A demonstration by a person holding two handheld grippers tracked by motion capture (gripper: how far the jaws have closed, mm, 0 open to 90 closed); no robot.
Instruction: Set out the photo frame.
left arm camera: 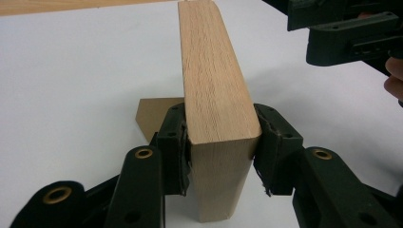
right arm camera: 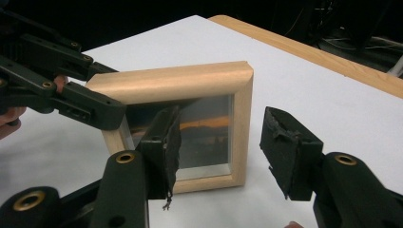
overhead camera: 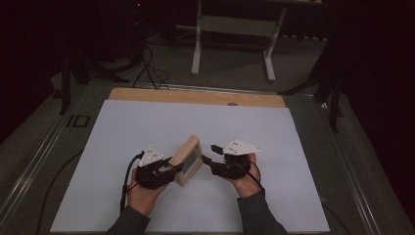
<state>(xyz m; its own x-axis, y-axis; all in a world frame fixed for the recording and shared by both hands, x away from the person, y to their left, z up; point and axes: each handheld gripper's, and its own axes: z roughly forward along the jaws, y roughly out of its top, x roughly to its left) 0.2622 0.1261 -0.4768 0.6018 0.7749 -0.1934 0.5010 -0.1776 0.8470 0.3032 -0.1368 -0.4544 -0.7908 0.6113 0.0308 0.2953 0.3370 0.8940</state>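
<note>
So there's a small wooden frame (overhead camera: pixel 188 160) standing upright on its edge on the white sheet (overhead camera: pixel 122 132) that covers the table, a bit nearer the front edge than the back and roughly centred between the left and right edges. In the high view it's turned at an angle, with the glass side facing toward the right.

The left gripper (overhead camera: pixel 172 165) has it clamped. In the left gripper view the two black pads sit flat against both faces of the frame (left arm camera: pixel 216 104), one on each side of the thick wood at the near corner, no gap visible. A brown stand flap (left arm camera: pixel 151 114) pokes out behind the left pad, lying on the sheet. The person's left hand (overhead camera: pixel 142 193) is wrapped around the gripper body, coming in from the front edge.

The right gripper (overhead camera: pixel 209 154) is just beside the frame on its glass side, jaws apart and nothing between the pads. In the right gripper view the frame (right arm camera: pixel 190 85) sits straight ahead past the jaws. One pad overlaps the glass in the picture, the other hangs out to the right over bare sheet, and I can't tell if either actually touches the wood. You can see a darkish picture with an orange streak behind the glass (right arm camera: pixel 209 128). The left gripper (right arm camera: pixel 102 116) shows at the frame's upper left corner there too.

Right hand (overhead camera: pixel 244 178) holds its gripper from the front edge as well. The table's wooden strip (overhead camera: pixel 195 97) runs along the sheet's back edge.
</note>
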